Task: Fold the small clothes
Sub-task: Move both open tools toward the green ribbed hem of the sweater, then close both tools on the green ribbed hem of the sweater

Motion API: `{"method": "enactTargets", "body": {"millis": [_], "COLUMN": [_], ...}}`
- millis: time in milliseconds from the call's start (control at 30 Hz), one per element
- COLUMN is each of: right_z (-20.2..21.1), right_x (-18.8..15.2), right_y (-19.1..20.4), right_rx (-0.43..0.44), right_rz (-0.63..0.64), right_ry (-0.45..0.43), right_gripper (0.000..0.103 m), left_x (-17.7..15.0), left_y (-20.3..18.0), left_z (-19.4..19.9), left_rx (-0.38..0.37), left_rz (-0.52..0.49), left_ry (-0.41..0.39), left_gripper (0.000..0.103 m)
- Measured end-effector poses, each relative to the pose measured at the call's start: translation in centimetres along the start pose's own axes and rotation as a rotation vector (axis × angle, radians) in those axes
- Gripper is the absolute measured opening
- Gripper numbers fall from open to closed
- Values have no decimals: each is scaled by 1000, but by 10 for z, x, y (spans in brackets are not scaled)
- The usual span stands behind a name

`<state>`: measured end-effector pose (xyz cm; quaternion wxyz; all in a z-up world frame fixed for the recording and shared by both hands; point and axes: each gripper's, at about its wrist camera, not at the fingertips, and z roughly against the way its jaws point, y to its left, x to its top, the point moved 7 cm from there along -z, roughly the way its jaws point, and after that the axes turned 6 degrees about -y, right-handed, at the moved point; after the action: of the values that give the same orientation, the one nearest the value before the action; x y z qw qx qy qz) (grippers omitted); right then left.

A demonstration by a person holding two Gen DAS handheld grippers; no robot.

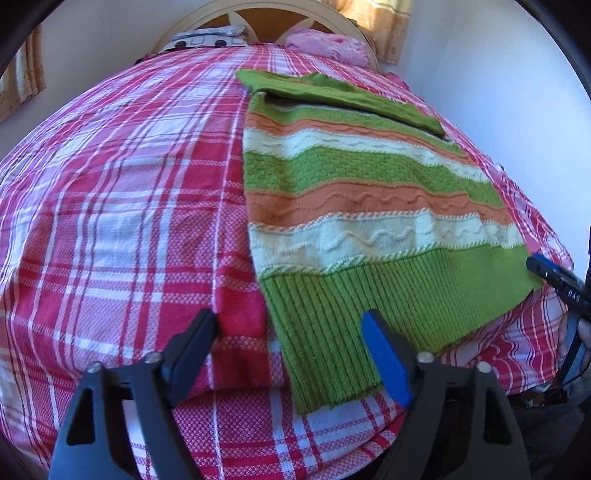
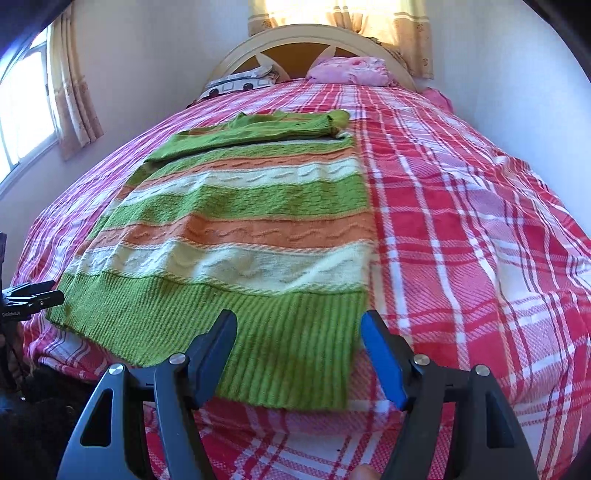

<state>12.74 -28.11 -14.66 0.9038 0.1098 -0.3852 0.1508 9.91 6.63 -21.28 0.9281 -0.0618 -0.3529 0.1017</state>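
A knitted sweater (image 1: pixel 351 184) (image 2: pixel 240 221) striped green, orange and cream lies flat on the plaid bed cover (image 1: pixel 110 203) (image 2: pixel 461 221). A green sleeve (image 1: pixel 332 92) (image 2: pixel 258 129) is folded across its far end. My left gripper (image 1: pixel 288 321) is open low over the ribbed green hem, whose left corner lies between the fingers without the pads pressing it. My right gripper (image 2: pixel 299 321) is open the same way over the hem's right corner. Each gripper shows at the edge of the other's view: the right gripper (image 1: pixel 557 284), the left gripper (image 2: pixel 33 299).
A pink pillow (image 1: pixel 325 44) (image 2: pixel 351 70) and a patterned pillow (image 1: pixel 210 37) (image 2: pixel 240 83) lie against the cream headboard (image 2: pixel 306 33). A white wall runs along the bed's right side. A curtained window (image 2: pixel 22 110) is at the left. The hem hangs near the bed's front edge.
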Motion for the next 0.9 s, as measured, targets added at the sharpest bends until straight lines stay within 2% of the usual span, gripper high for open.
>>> {"method": "enactTargets", "body": {"millis": [33,67,133,367,500,667,733,800,867,900], "right_z": [0,1,3,6,9,11,13,14,14,14], "right_x": [0,-1,-1,-1,-1,-1,-1,-1,-3,-4], "right_y": [-1,-2,-4,-8,-10,-15,-19,-23,-29,-31], "right_rx": [0,-1,-3,-1,-3,-7,-10,-13,-17,-16], "right_rz": [-3,-6,-12,-26,-29,-41,-50,-62,-77,-84], "right_ry": [-1,-3,-9,-21,-28,-32,-36,-38,-30,-26], "right_gripper": [70,70,70,70,70,70,70,70,70,70], "left_x": [1,1,2,-4,-5,-5,-5,-7,-8,-8], "left_y": [2,3,0,-5,-17,-9,-7,-5,-7,-8], "left_z": [1,3,6,3,5,2,1,0,0,0], "left_rx": [3,0,-33,-35,-85,-34,-83,-107,-104,-116], "left_rz": [9,20,34,29,10,16,58,80,57,57], "left_ry": [-6,-14,-13,6,28,18,24,20,22,22], "left_gripper": [70,59,50,53,53,50,50,44,20,16]}}
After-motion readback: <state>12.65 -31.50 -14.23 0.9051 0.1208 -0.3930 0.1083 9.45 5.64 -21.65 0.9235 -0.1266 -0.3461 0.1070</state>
